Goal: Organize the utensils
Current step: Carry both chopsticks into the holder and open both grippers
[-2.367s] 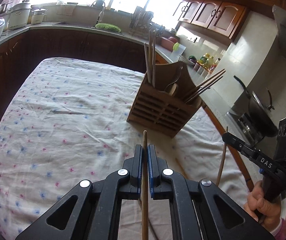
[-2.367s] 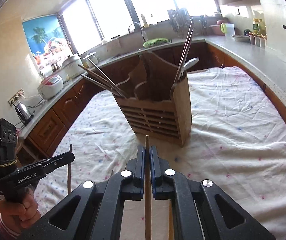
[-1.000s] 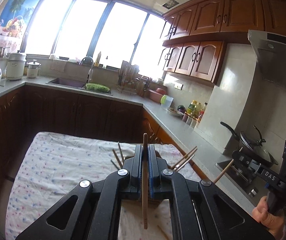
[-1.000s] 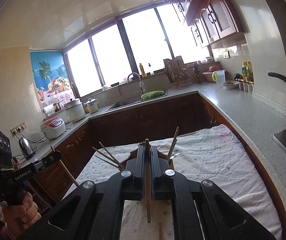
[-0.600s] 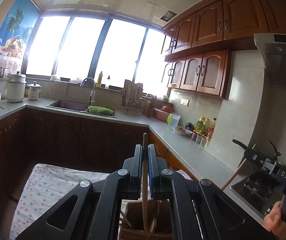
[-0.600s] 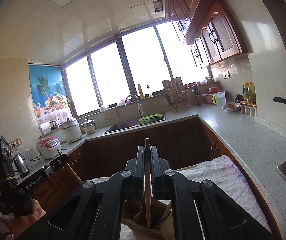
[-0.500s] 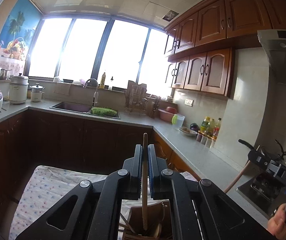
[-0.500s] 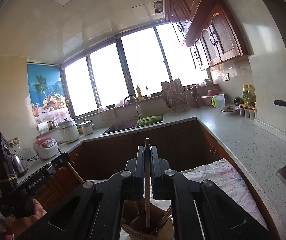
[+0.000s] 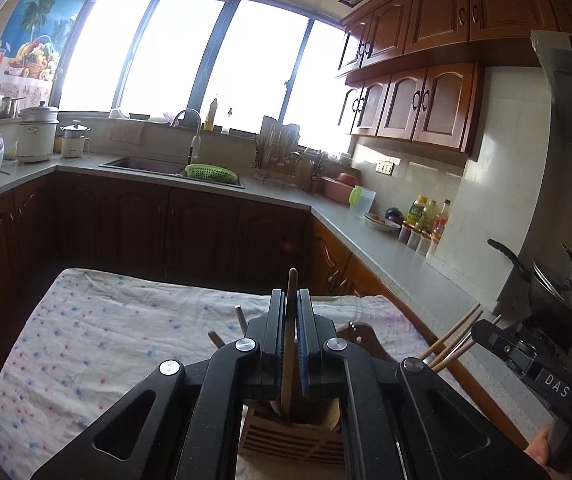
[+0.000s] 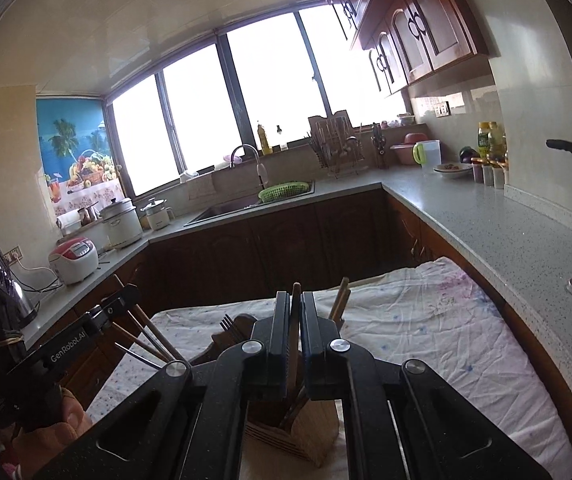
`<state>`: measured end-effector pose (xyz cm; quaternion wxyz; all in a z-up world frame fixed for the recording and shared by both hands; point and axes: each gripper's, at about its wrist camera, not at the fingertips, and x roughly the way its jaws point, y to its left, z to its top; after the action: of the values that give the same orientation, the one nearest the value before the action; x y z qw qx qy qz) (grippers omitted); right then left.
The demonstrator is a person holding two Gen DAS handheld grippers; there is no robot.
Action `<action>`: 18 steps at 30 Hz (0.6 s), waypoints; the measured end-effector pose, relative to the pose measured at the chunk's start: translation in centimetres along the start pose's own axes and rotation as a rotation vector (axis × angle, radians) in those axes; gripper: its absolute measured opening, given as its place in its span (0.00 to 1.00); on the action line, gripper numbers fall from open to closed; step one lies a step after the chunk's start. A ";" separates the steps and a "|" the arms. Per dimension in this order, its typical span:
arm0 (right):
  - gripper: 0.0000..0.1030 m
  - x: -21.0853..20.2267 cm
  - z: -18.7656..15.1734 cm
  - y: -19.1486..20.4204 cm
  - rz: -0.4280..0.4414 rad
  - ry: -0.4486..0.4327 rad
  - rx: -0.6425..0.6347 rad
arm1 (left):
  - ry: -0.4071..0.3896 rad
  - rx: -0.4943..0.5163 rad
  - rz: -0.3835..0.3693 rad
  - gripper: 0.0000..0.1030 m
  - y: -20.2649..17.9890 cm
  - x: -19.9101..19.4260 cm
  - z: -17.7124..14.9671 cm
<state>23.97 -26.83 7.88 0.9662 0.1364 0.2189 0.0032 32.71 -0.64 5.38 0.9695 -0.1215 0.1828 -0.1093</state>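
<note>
My left gripper (image 9: pixel 291 300) is shut on a wooden chopstick (image 9: pixel 287 364) that stands upright between its pads. The stick's lower end reaches down into the wooden utensil holder (image 9: pixel 286 436) right below. My right gripper (image 10: pixel 295 304) is likewise shut on a second wooden chopstick (image 10: pixel 293 356), whose lower end dips into the same utensil holder (image 10: pixel 306 432). More chopsticks (image 10: pixel 146 336) and a fork (image 10: pixel 228 326) stick out of the holder. Each gripper shows at the edge of the other's view: the right gripper (image 9: pixel 486 334) at right, the left gripper (image 10: pixel 122 298) at left.
The holder stands on a table under a white dotted cloth (image 9: pixel 98 344). Dark cabinets and a grey counter (image 10: pixel 486 224) wrap around behind, with a sink (image 9: pixel 146 164), rice cookers (image 10: pixel 74 258) and a pan (image 9: pixel 558 300) on a stove at right. A hand (image 10: pixel 58 428) grips the left tool.
Both grippers have sunk toward the table with their chopsticks, whose lower ends now sit inside the holder. More of the cloth is in view than half a second ago.
</note>
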 end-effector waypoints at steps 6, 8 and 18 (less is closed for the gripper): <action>0.05 1.0 -1.0 -0.1 0.005 0.050 0.006 | 0.028 -0.022 0.004 0.04 1.6 -0.2 1.1; 0.05 1.0 -1.0 0.0 0.005 0.053 0.008 | 0.033 -0.031 0.006 0.04 1.8 -0.3 1.4; 0.20 0.3 -0.3 -0.2 0.022 0.047 0.048 | 0.025 -0.048 -0.023 0.27 1.6 -2.2 2.0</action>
<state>24.08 -26.98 7.46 0.9571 0.1621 0.2401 0.0118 31.72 1.87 7.47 0.9626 -0.1456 0.1961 -0.1174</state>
